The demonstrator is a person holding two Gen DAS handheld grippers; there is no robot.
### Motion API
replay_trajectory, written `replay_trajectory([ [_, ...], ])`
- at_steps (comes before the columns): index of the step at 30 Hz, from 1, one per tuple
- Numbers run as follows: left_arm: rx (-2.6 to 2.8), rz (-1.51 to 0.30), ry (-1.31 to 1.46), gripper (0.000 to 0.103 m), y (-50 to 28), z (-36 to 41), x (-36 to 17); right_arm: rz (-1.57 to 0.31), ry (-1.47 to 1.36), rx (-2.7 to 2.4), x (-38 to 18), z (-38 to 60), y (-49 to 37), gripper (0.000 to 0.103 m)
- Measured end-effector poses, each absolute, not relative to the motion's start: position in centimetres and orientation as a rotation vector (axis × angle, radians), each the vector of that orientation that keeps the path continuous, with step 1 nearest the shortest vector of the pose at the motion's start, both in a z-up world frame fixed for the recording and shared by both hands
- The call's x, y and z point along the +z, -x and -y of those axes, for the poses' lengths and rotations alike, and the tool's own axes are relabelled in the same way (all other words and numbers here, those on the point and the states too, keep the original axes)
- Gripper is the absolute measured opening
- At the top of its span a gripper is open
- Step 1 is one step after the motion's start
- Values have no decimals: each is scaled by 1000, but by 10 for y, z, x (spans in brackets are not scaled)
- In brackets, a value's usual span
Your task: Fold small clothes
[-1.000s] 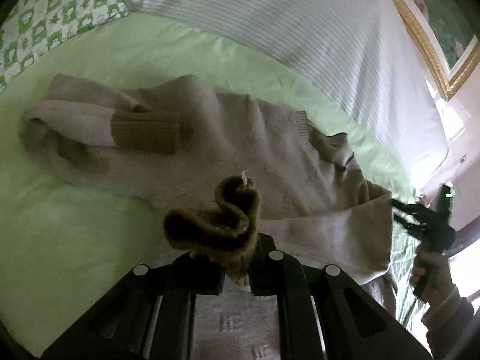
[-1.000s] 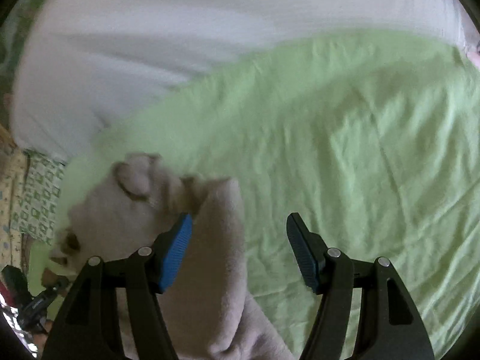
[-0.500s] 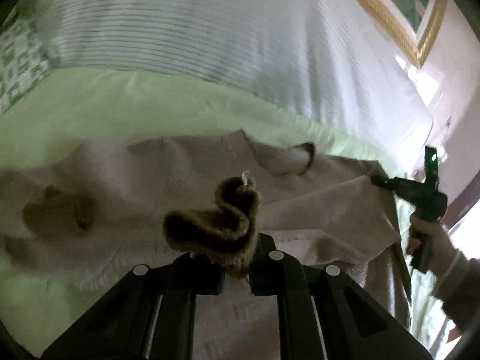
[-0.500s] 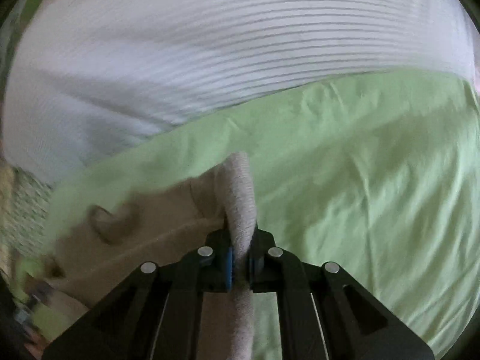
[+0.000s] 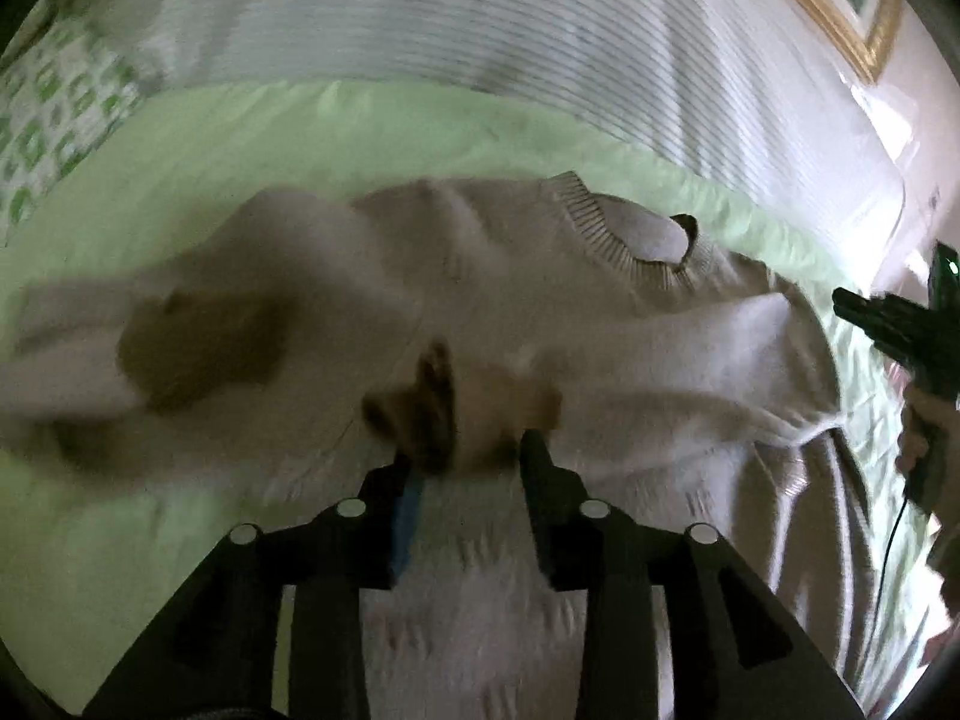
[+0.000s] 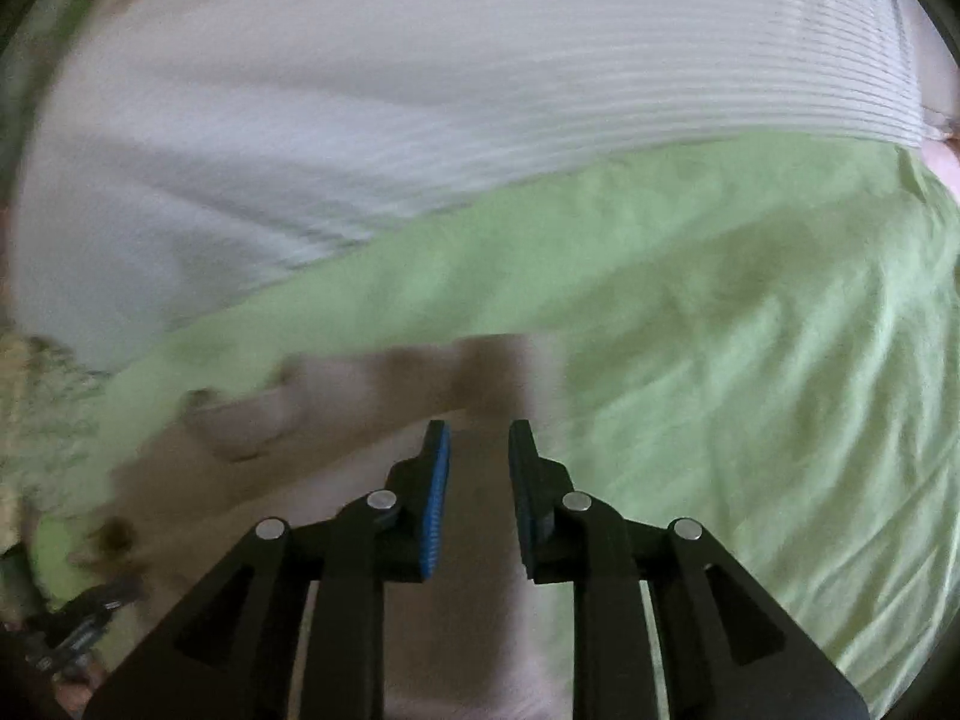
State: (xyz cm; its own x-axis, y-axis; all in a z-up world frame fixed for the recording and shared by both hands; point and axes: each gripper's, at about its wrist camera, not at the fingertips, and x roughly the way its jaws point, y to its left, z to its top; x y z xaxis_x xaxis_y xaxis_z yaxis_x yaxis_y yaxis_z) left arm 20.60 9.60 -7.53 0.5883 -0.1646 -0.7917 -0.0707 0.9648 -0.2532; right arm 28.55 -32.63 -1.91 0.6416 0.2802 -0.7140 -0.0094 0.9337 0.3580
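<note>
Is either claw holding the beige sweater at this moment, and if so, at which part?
Nothing is held. The left claw and the right claw both stand open, with the sweater lying between their fingers on the green sheet.

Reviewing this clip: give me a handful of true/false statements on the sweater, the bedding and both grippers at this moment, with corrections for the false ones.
1. The beige sweater lies on a green sheet. True.
2. The left gripper is clamped shut on the brown cuff. False: its jaws stand apart, with the cuff lying between and just ahead of the fingertips.
3. The right gripper is open, with sweater fabric between its fingers. True.
4. The sweater's ribbed neckline points toward the striped white bedding. True.
5. The sweater is already folded into a compact square. False: it is spread out, with a sleeve lying across the body.
</note>
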Motion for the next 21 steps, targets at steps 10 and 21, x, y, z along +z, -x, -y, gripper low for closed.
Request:
replay_trajectory([
  [10,-56,-1075,614,54,-203,-106,-83,-1064,-293,565,-60,196,-262,22],
  [21,68,-1185,708,66,-243,-91,-96,-1267,-187,881,-78,167,-214,22],
])
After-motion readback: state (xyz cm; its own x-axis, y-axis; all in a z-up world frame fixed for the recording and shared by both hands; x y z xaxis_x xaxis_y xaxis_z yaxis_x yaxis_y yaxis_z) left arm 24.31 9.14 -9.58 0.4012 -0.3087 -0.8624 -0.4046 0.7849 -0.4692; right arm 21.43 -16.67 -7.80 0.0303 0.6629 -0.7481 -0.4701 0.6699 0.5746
